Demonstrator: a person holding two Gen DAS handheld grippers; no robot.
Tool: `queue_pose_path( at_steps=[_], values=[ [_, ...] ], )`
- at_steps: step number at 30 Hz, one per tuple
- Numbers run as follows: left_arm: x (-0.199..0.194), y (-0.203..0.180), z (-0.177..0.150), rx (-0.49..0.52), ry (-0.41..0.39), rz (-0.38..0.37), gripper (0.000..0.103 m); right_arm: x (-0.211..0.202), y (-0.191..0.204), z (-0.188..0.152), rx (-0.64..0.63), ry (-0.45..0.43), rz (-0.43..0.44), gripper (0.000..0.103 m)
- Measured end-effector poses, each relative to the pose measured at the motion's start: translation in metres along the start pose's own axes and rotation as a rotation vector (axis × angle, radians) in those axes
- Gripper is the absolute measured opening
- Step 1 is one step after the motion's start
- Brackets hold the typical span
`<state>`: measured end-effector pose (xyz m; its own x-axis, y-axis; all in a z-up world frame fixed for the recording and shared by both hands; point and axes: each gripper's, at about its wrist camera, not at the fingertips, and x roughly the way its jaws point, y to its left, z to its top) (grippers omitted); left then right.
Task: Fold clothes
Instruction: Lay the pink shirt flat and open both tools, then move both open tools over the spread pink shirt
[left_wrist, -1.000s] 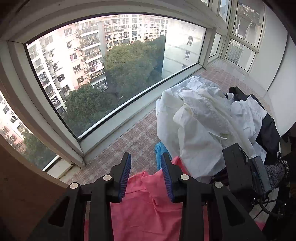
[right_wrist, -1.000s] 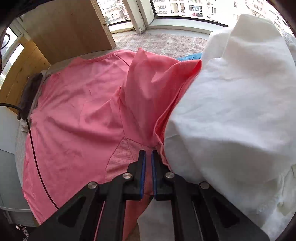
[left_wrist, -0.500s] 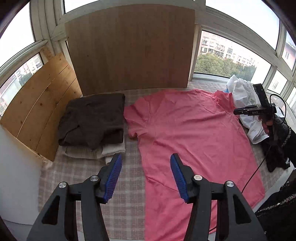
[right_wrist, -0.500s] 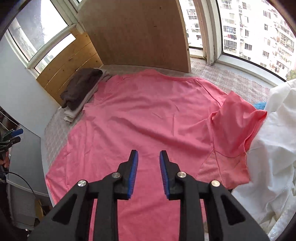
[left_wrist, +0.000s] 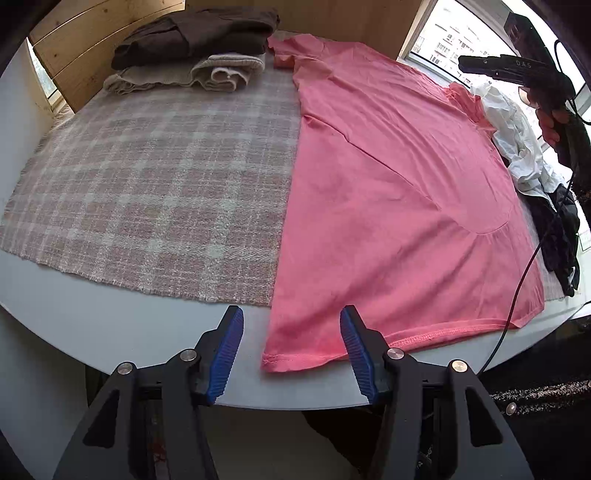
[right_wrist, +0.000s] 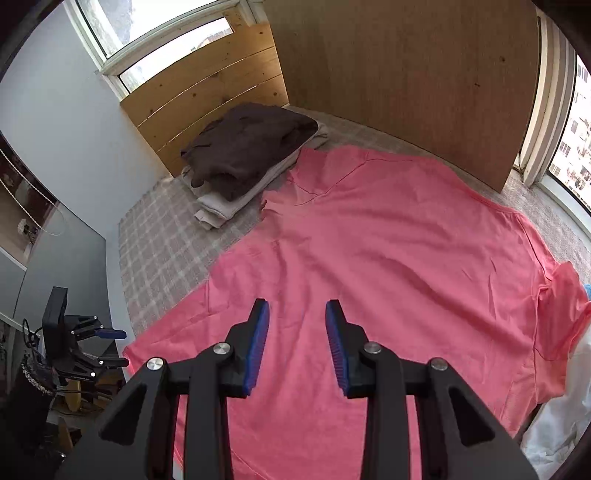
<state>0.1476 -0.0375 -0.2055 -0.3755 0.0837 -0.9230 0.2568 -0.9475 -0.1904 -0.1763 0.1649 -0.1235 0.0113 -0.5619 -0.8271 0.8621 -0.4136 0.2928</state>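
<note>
Pink shirt (left_wrist: 391, 184) lies flat on the checked cloth (left_wrist: 155, 192) (counter (left_wrist: 110, 325) underneath). Left gripper (left_wrist: 291, 354) hovers at its hem, fingers spread; right gripper (right_wrist: 297, 345) hangs above, fingers spread too.

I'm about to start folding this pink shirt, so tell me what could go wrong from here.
The pink shirt's hem corner overhangs the table edge; the open left hand-held gripper may pinch one layer only. The far sleeve lies bunched against the white clothes pile and could drag them along. A black cable crosses the hem and may snag.
</note>
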Motion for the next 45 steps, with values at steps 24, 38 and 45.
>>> queue_pose_path(
  at_steps=[24,38,45],
  values=[
    [0.016,-0.078,-0.042,0.484,0.111,-0.193,0.051,0.028,0.128,-0.270,-0.007,0.179,-0.111,0.013],
    [-0.021,-0.054,-0.029,0.217,-0.026,-0.020,0.052,-0.050,0.110,-0.175,-0.009,-0.009,0.009,0.016],
    [-0.002,-0.030,-0.016,0.113,-0.056,0.077,0.054,-0.048,0.071,-0.007,0.008,-0.127,-0.146,0.051]
  ],
)
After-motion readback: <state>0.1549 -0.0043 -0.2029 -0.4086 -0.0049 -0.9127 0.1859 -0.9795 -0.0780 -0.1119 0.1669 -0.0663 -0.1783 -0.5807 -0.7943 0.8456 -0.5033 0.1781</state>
